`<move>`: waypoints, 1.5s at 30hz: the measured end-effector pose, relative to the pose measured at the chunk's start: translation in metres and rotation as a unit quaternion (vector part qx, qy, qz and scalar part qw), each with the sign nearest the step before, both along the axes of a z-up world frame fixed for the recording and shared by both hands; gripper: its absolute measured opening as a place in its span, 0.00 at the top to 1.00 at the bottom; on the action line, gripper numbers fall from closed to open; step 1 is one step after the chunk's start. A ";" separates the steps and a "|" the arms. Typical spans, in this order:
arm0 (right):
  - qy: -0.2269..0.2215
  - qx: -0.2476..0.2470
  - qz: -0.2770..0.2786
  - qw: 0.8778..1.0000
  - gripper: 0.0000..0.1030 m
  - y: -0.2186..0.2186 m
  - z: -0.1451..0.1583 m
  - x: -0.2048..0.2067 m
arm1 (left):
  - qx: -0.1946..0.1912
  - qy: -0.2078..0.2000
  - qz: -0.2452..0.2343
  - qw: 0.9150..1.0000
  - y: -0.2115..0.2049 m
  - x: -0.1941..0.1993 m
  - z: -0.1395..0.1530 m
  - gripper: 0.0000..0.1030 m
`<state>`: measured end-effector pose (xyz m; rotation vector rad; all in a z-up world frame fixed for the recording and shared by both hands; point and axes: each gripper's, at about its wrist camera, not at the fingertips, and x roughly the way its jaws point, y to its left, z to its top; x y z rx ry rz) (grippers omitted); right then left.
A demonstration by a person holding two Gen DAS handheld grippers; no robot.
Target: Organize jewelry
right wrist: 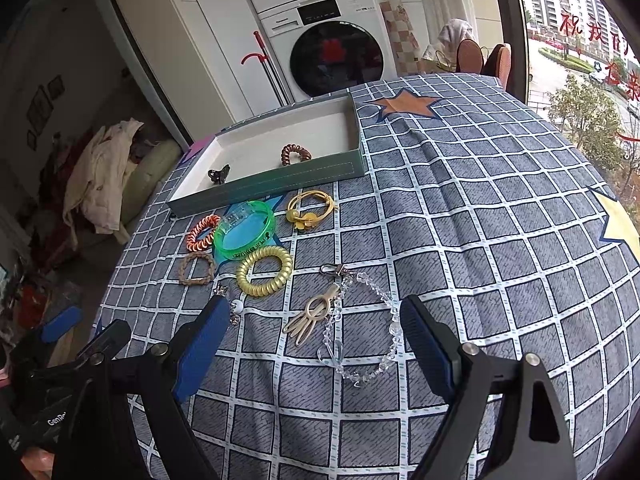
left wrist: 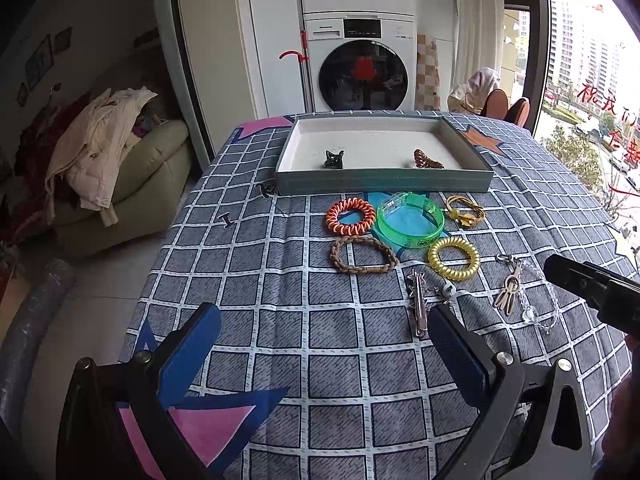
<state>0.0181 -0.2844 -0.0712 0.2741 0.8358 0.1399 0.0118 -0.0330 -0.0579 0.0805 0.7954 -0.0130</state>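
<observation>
Right gripper spread wide over the bead chain.
Go down slowly, pinch the beads, maybe the charm too; left gripper is wide, empty.

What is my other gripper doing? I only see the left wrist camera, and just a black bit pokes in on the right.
Observer: The right gripper is open, with the clear bead chain lying between its fingers.
Operator: Is the chain a whole loop? Mine is half hidden.
Observer: Yes, it closes near the camera at a clear heart-shaped bead.
Operator: Anything more to the right?
Observer: A yellow star printed on the cloth, with no jewelry near it.
</observation>
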 end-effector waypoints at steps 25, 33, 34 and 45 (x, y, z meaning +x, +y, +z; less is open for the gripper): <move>0.001 0.001 -0.001 1.000 0.13 -0.002 0.000 0.000 | 0.000 0.005 0.000 1.000 0.000 0.001 -0.003 0.00; 0.003 0.001 -0.002 1.000 0.13 -0.003 -0.001 0.000 | -0.002 0.009 0.000 1.000 0.001 0.003 -0.006 0.00; 0.004 0.000 -0.003 1.000 0.13 -0.003 -0.002 0.000 | -0.001 0.011 0.001 1.000 0.002 0.004 -0.007 0.00; 0.024 -0.020 -0.025 0.999 0.13 -0.020 -0.009 -0.001 | -0.033 0.041 -0.005 0.999 0.033 0.025 -0.026 0.00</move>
